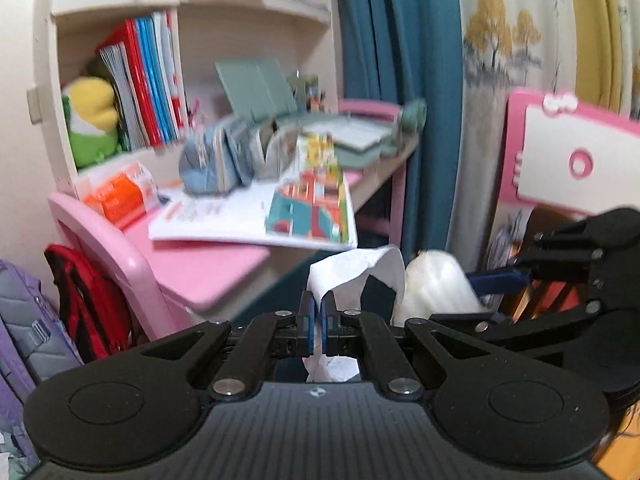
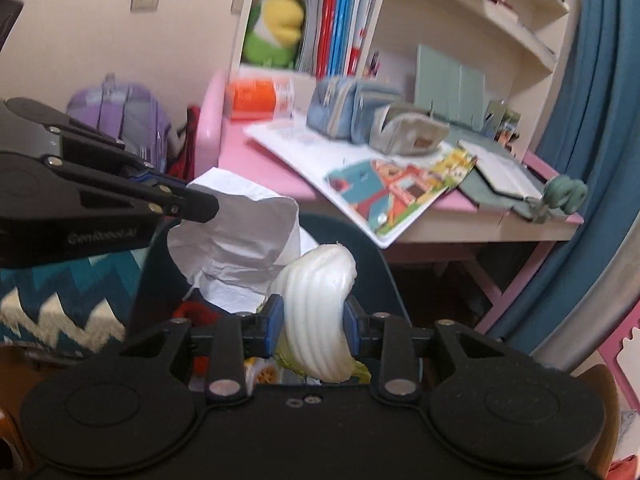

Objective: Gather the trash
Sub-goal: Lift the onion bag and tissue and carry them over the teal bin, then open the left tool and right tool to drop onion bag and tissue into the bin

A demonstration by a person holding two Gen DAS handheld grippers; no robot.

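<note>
My left gripper (image 1: 318, 300) is shut on a crumpled white sheet of paper (image 1: 352, 276), which sticks up above the pads. In the right wrist view the same gripper (image 2: 200, 204) reaches in from the left with the paper (image 2: 240, 240) hanging from its tip. My right gripper (image 2: 313, 320) is shut on a white ribbed piece of cabbage (image 2: 320, 280), its pads pressing on both sides. The left wrist view shows that cabbage piece (image 1: 434, 284) and the right gripper (image 1: 476, 300) close by on the right. Both hover over a dark blue bin (image 2: 376, 280) with colourful scraps inside.
A pink desk (image 2: 240, 148) beyond holds an open picture book (image 2: 392, 192), pencil cases (image 2: 344, 112) and an orange packet (image 2: 252, 100). Shelves with books and a plush toy (image 2: 276, 32) stand behind. A purple backpack (image 2: 120, 116), a blue curtain (image 1: 400, 80) and a pink chair back (image 1: 576, 160) surround the spot.
</note>
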